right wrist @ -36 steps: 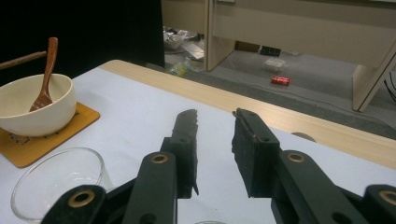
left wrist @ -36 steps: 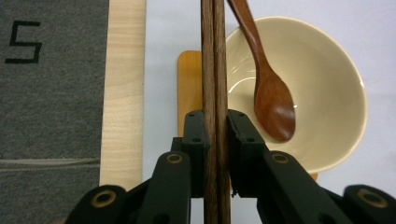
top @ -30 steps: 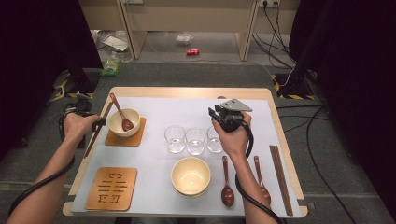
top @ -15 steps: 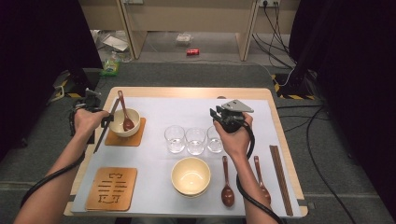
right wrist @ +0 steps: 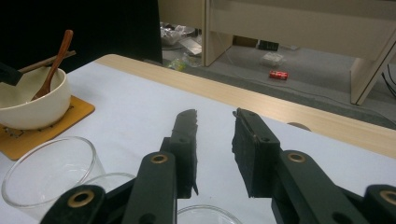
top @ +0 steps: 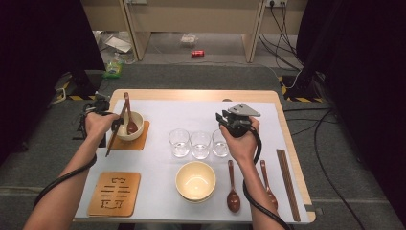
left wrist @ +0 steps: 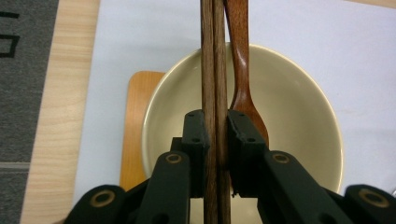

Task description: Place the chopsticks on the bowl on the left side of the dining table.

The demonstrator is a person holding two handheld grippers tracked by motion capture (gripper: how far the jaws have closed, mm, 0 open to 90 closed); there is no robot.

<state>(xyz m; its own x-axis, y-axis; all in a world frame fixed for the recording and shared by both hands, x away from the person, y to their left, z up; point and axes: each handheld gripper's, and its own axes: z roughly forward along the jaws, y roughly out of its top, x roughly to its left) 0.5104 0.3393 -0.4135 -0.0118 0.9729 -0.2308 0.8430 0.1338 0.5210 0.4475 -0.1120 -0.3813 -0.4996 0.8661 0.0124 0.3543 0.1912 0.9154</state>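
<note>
Where white sheet [top: 158, 167] ends, bare wooden table [top: 201, 94]

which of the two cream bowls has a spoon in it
The far-left bowl, on the wooden coaster; a brown spoon leans in it. The near bowl, in front of the three glasses, is empty.

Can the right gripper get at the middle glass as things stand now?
Probably yes. The right gripper hovers with open, empty jaws just behind the row of three glasses, and nothing lies between it and the middle glass. The neighbouring glasses stand close on both sides, so the jaws have little room.
</note>
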